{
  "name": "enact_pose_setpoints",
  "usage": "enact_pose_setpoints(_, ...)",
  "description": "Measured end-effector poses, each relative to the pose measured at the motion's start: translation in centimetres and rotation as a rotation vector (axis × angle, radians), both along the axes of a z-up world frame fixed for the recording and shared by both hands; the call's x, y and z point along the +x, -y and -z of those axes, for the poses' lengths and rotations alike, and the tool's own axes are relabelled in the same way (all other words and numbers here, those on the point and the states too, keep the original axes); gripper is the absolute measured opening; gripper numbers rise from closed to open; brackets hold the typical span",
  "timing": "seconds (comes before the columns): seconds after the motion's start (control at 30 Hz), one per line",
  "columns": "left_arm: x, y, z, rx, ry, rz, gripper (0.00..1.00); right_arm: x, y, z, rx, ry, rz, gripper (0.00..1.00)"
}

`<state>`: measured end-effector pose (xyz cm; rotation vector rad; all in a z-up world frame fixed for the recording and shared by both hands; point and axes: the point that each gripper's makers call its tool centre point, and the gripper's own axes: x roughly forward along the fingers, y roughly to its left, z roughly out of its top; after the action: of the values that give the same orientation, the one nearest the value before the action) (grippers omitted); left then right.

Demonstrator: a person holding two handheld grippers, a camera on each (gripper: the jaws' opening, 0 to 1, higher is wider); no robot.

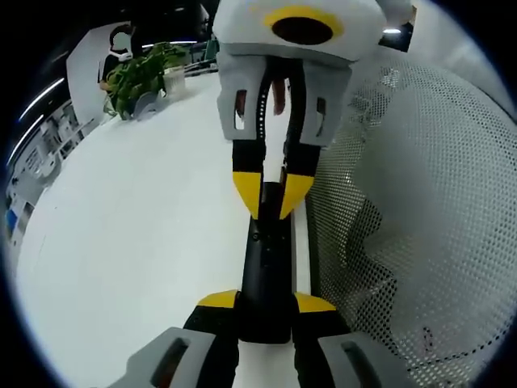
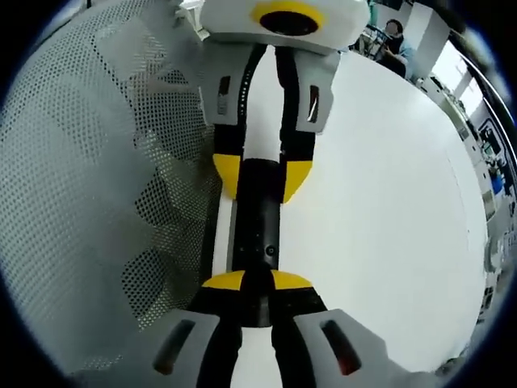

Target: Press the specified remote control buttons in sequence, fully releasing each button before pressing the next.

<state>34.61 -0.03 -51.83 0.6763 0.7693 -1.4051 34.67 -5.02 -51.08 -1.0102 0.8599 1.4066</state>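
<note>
A long black remote lies on the white table, alongside a perforated panel. My left gripper is shut on its near end, one yellow tip on each side. From the opposite end comes my right gripper, its yellow tips drawn almost together in a V and resting on the remote's top face. In the right gripper view the remote runs up from under my right gripper to the left gripper, which clamps its far end. The tips hide the buttons under them.
A white perforated mesh panel stands close along one side of the remote. A potted green plant and a white cup sit at the table's far end. A person sits beyond the table.
</note>
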Motion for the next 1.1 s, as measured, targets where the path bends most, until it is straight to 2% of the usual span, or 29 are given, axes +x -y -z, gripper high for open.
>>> enact_pose_setpoints(0.2,-0.02,0.02,-0.03,-0.002,-0.001,0.001,0.24,0.06,0.04,0.05,-0.004,-0.028,0.026,0.09)
enact_pose_setpoints(0.23,-0.04,0.02,-0.04,-0.001,0.001,0.001,0.24,0.07,0.08,0.03,-0.002,-0.033,0.071,0.09)
enact_pose_setpoints(0.27,-0.04,0.02,-0.04,0.000,0.002,0.001,0.24,0.01,0.06,0.02,-0.002,-0.021,0.059,0.09)
enact_pose_setpoints(0.3,-0.06,0.02,-0.03,0.001,0.004,0.003,0.24,0.00,-0.01,-0.04,0.018,0.019,0.026,0.09)
enact_pose_setpoints(0.4,-0.08,0.01,-0.04,0.004,0.007,0.004,0.24,-0.03,0.10,-0.10,0.036,0.012,0.071,0.09)
enact_pose_setpoints(0.47,-0.10,0.01,-0.04,0.003,0.007,0.003,0.24,0.01,0.03,-0.10,0.036,0.013,0.069,0.09)
enact_pose_setpoints(0.67,-0.13,0.02,-0.10,0.004,0.006,0.000,0.24,0.16,-0.09,-0.14,0.057,-0.029,0.123,0.08)
enact_pose_setpoints(0.9,-0.13,0.00,-0.06,0.002,0.005,0.001,0.24,-0.17,-0.31,-0.04,0.038,0.019,0.060,0.07)
enact_pose_setpoints(1.03,-0.12,-0.01,-0.02,0.001,0.004,0.001,0.24,-0.01,-0.24,-0.02,0.046,0.013,0.056,0.06)
enact_pose_setpoints(1.1,-0.13,0.00,-0.02,0.000,0.004,0.001,0.24,0.08,-0.22,-0.02,0.059,-0.006,0.082,0.06)
